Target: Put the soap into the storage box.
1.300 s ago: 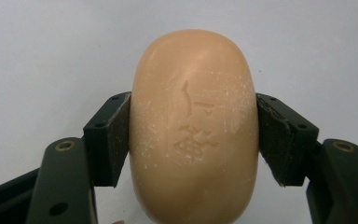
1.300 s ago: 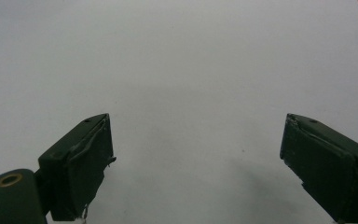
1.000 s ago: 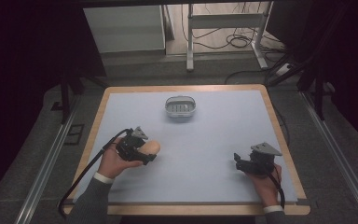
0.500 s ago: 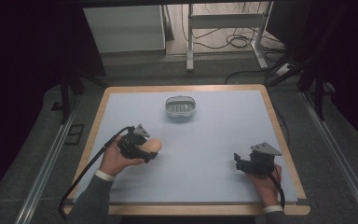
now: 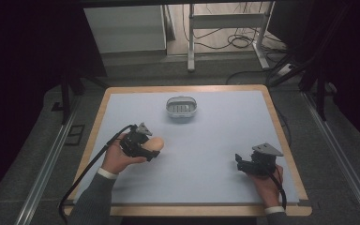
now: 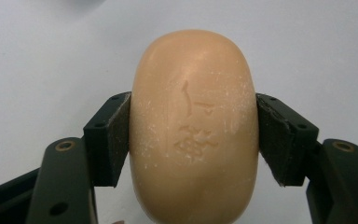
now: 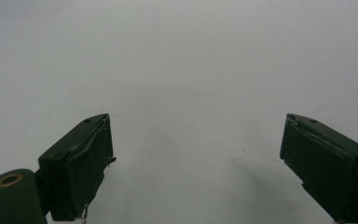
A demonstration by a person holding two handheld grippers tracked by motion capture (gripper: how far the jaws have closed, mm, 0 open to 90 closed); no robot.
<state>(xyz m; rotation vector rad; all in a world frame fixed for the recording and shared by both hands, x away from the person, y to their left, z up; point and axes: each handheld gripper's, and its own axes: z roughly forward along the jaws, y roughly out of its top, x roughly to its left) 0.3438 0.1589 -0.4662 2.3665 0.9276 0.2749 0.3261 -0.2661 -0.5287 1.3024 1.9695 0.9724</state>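
Note:
A peach-coloured oval bar of soap (image 6: 193, 126) with a stamped mark on its face sits between the two black pads of my left gripper (image 6: 193, 135), which is shut on it. In the high view the soap (image 5: 153, 144) and left gripper (image 5: 143, 145) are at the left-middle of the pale blue table, just above the surface. A white soap dish (image 5: 181, 107) stands at the back middle, well beyond the soap. My right gripper (image 5: 239, 161) rests near the front right, its jaws wide open (image 7: 196, 163) over bare mat with nothing between them.
The table's wooden rim (image 5: 281, 136) frames the blue mat. Beyond the far edge lie a metal stand's legs (image 5: 225, 28) and cables on the floor. Aluminium rails (image 5: 42, 168) run along both sides.

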